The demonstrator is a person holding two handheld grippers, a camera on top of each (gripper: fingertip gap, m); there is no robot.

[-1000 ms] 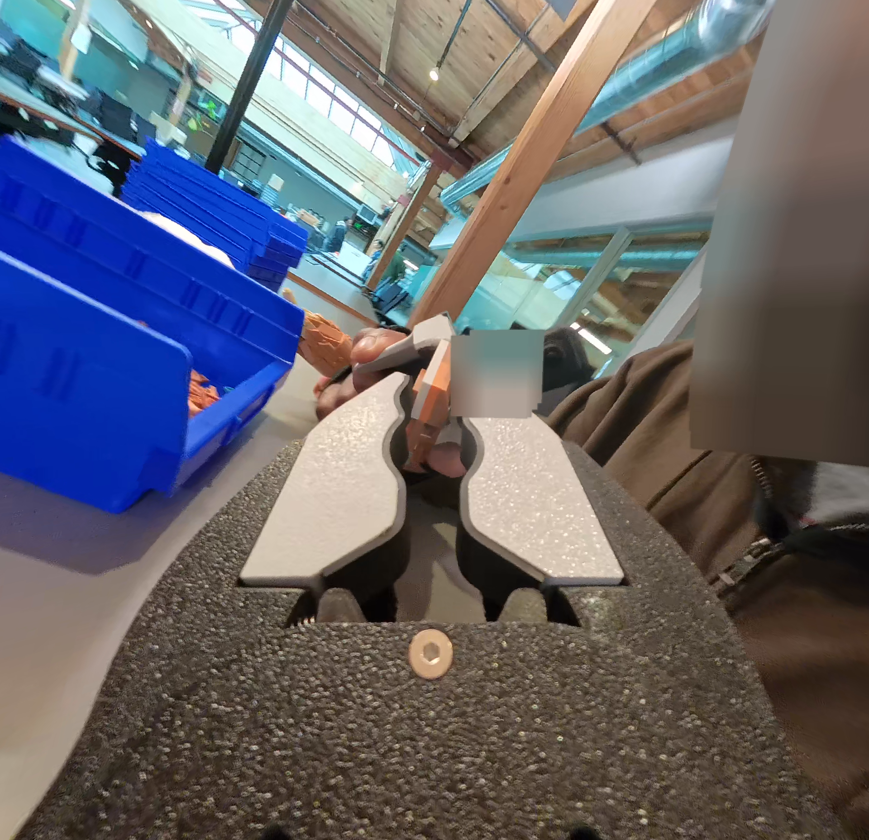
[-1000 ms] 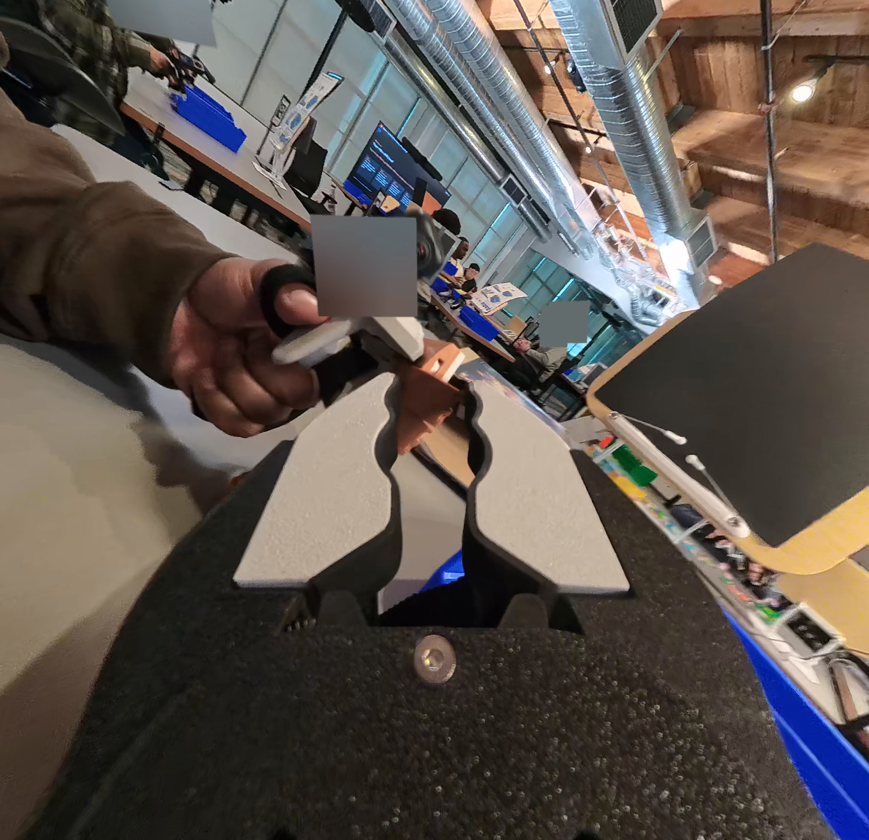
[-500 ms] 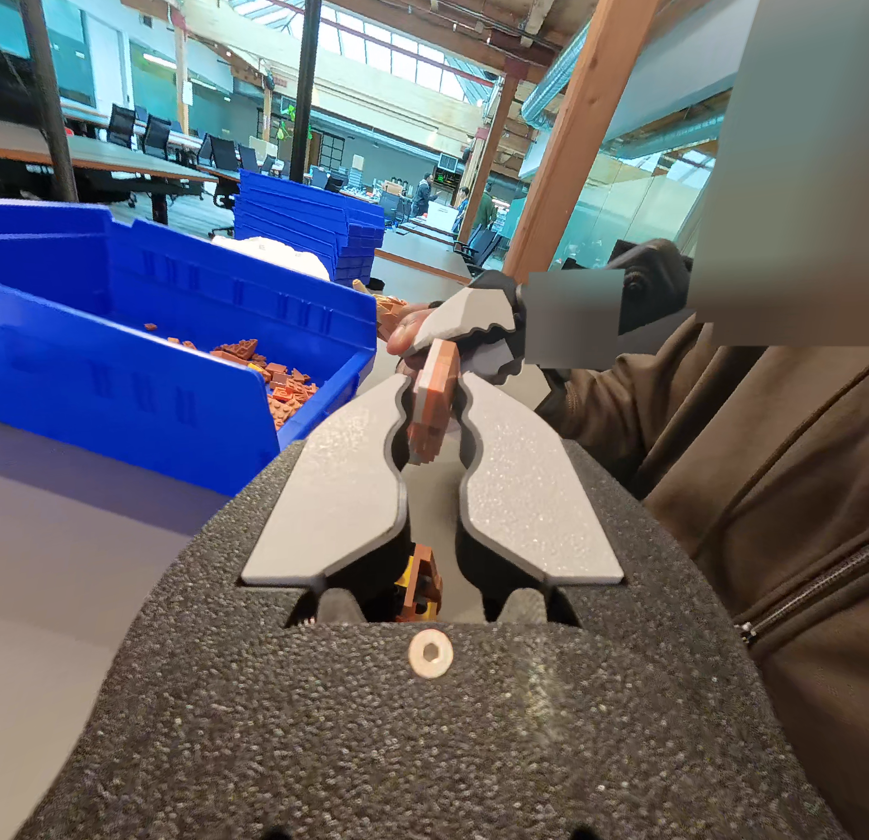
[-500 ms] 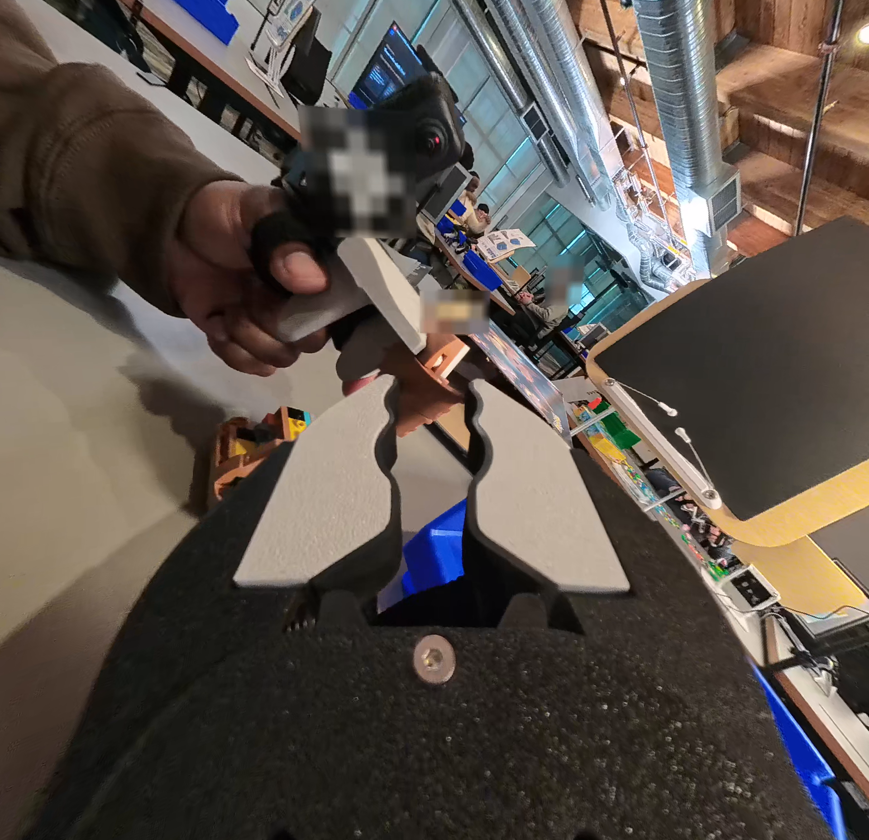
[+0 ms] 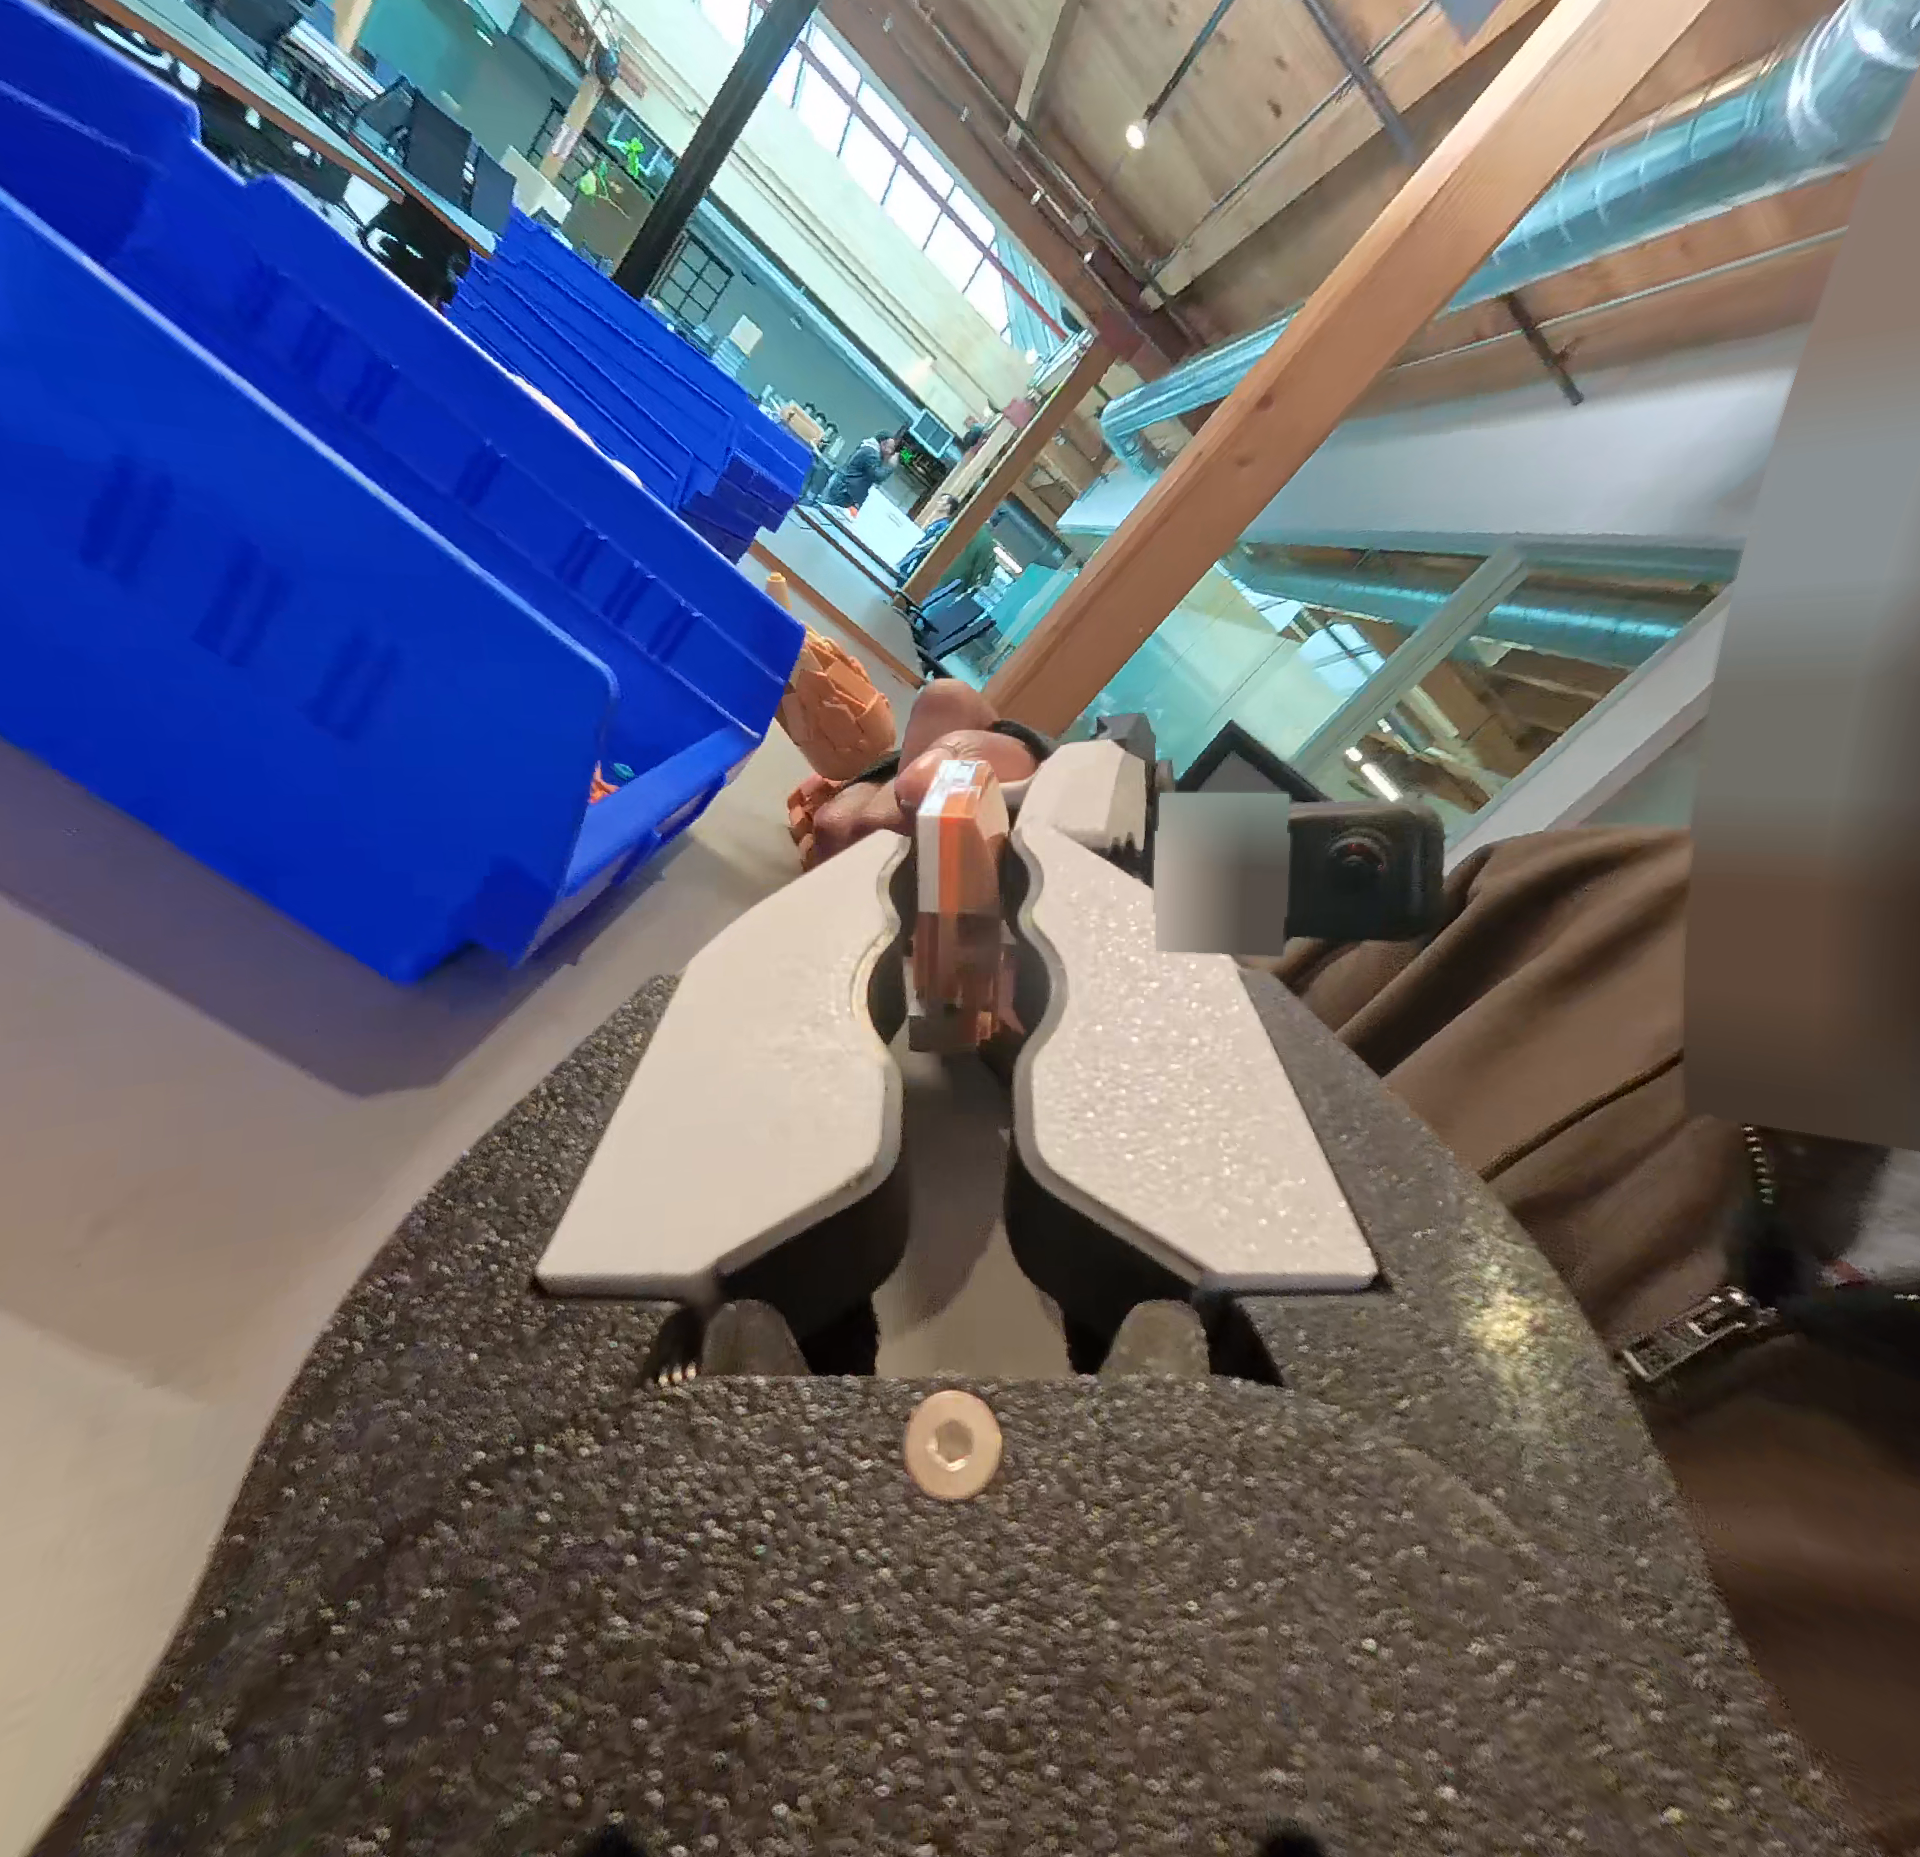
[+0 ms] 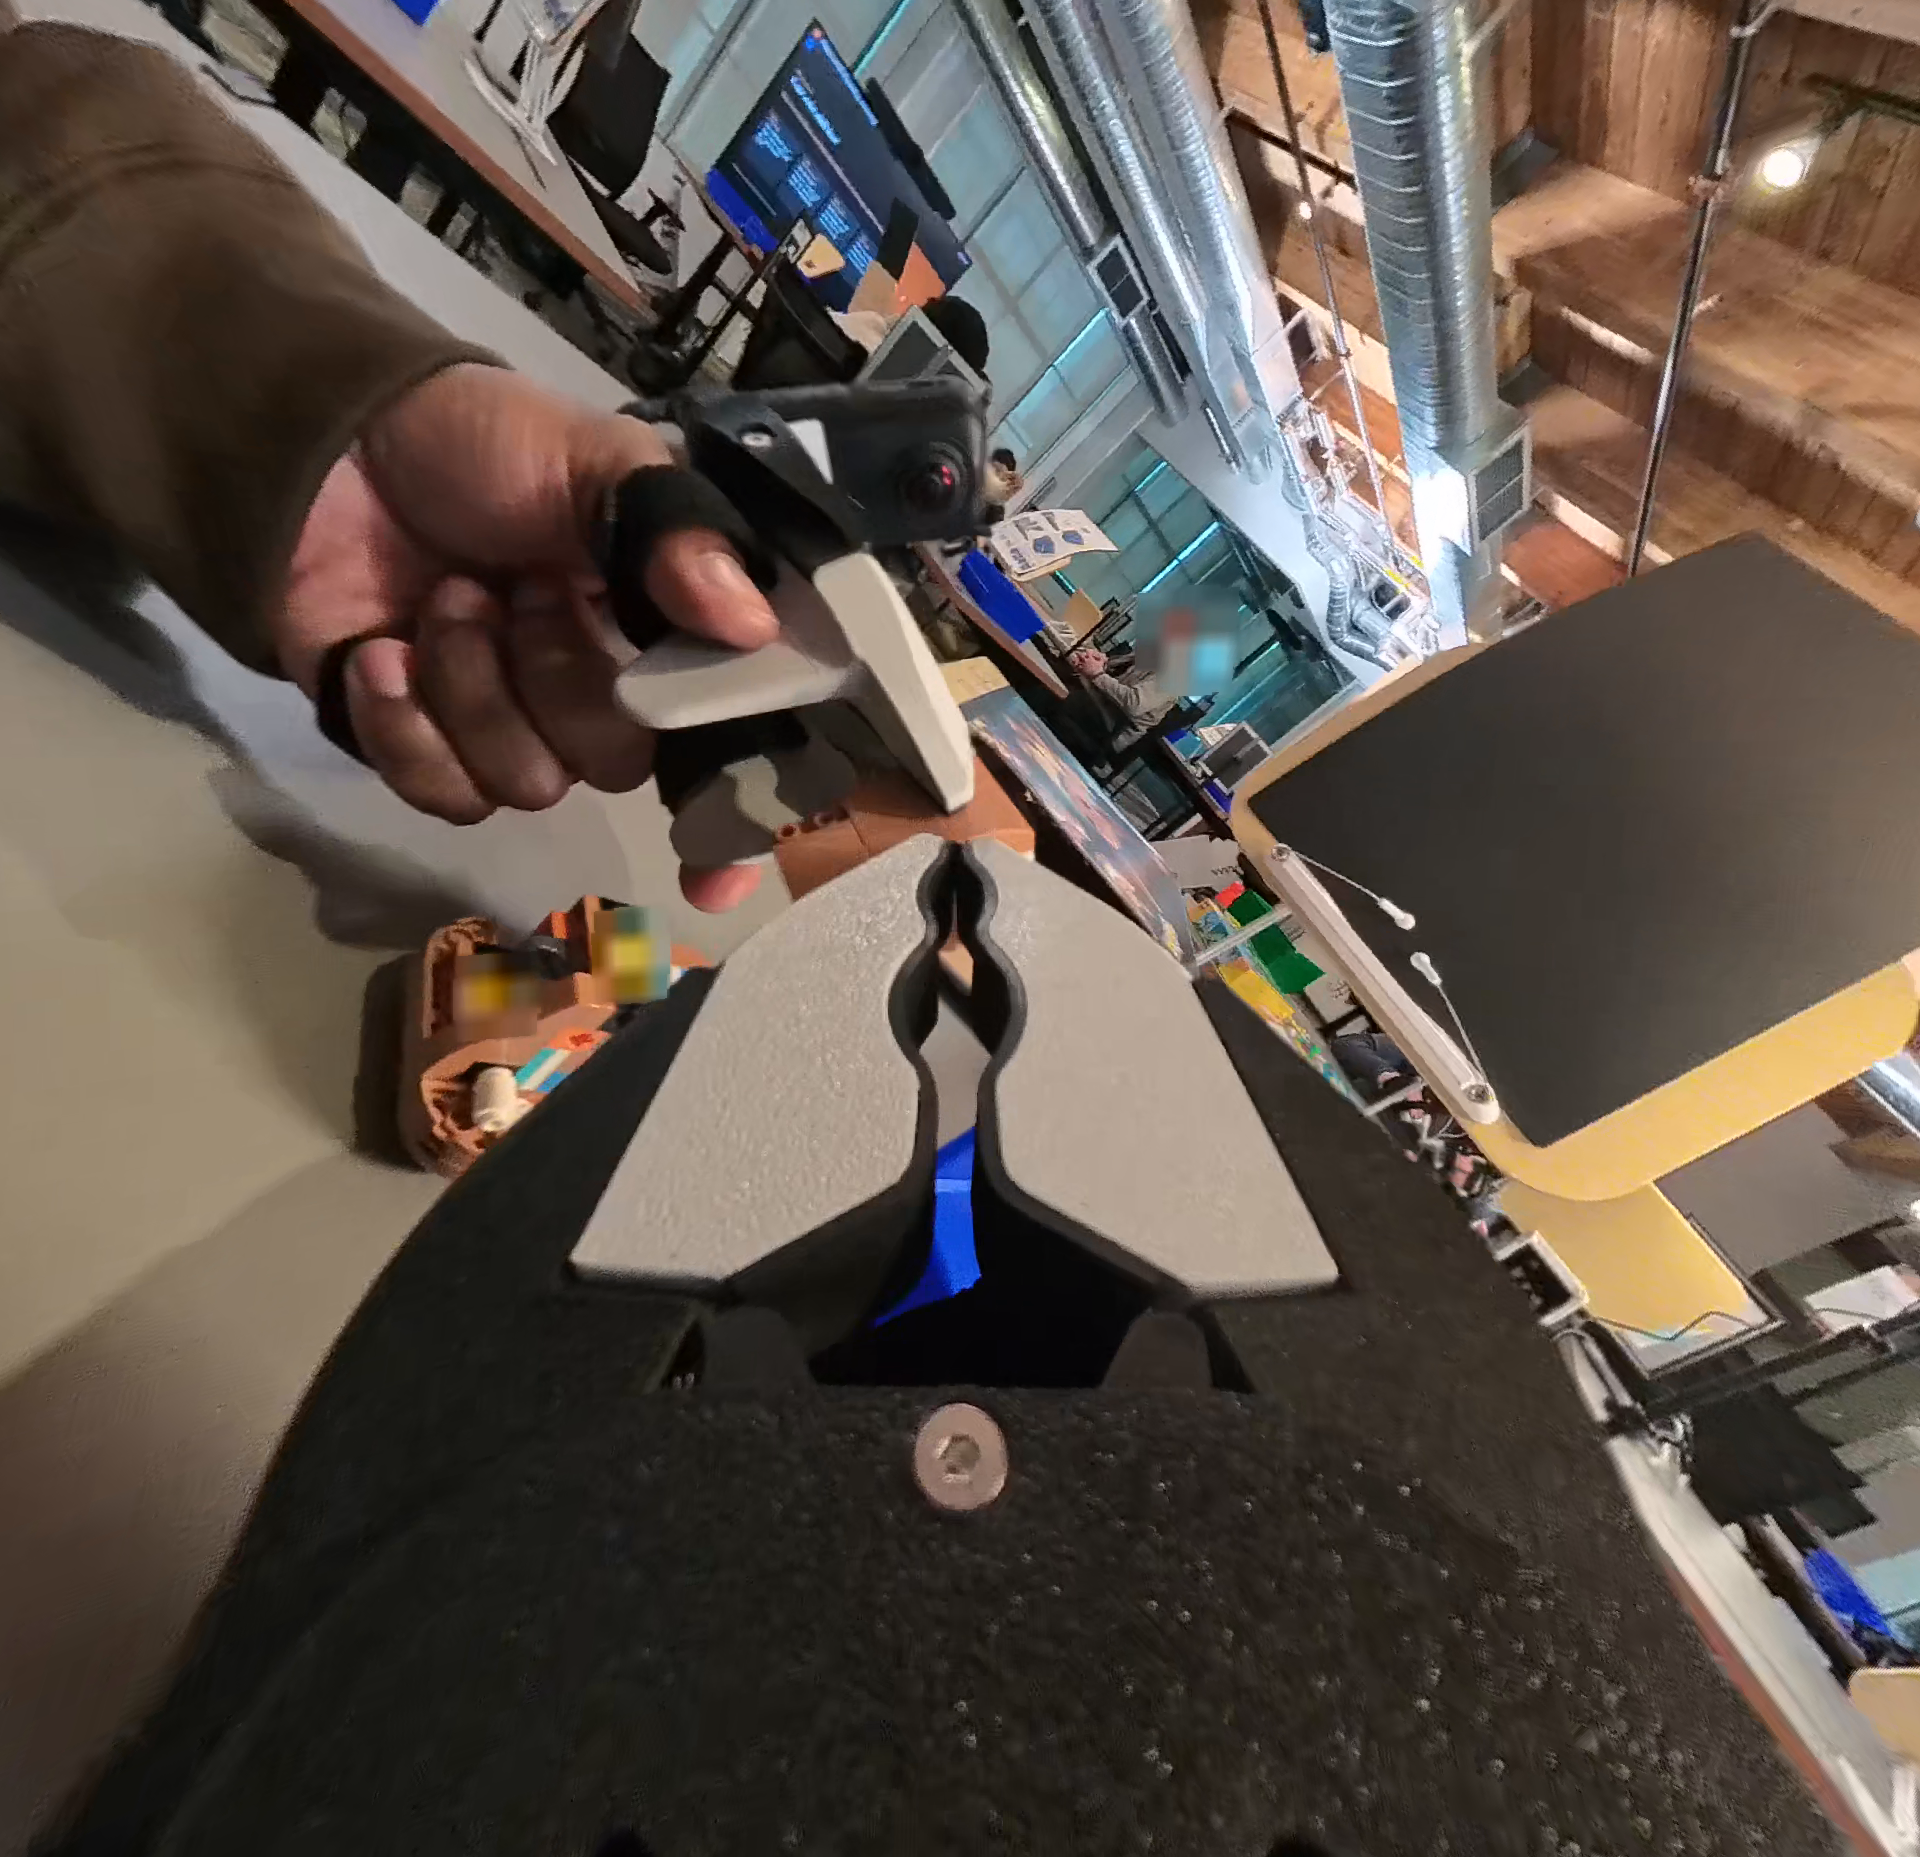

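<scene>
My left gripper [image 5: 958, 872] is shut on a small orange-brown brick assembly [image 5: 956, 934] that stands upright between its fingertips. In the right wrist view a hand holds this left gripper [image 6: 831, 768] above the table with the brown brick piece [image 6: 831, 851] in it. My right gripper [image 6: 961, 857] has its jaws closed together, with nothing visible between them. Its tips sit just in front of that brown piece. The right gripper also shows in the left wrist view [image 5: 1091, 799], right behind the brick.
Large blue bins [image 5: 312, 581] stand on the grey table at the left, with a stack of more bins [image 5: 644, 405] behind. A brown brick figure [image 5: 831, 716] stands past them. A brown brick model [image 6: 499, 1018] lies on the table. A black board with a yellow edge [image 6: 1558, 851] is at the right. Left and right tips are no more than a few centimetres apart. From either gripper's tips it is about 25 centimetres to the brown brick figure [image 5: 831, 716].
My right gripper's jaws have closed from open around the brown piece. The left gripper has tilted and keeps its hold on the brick piece.
</scene>
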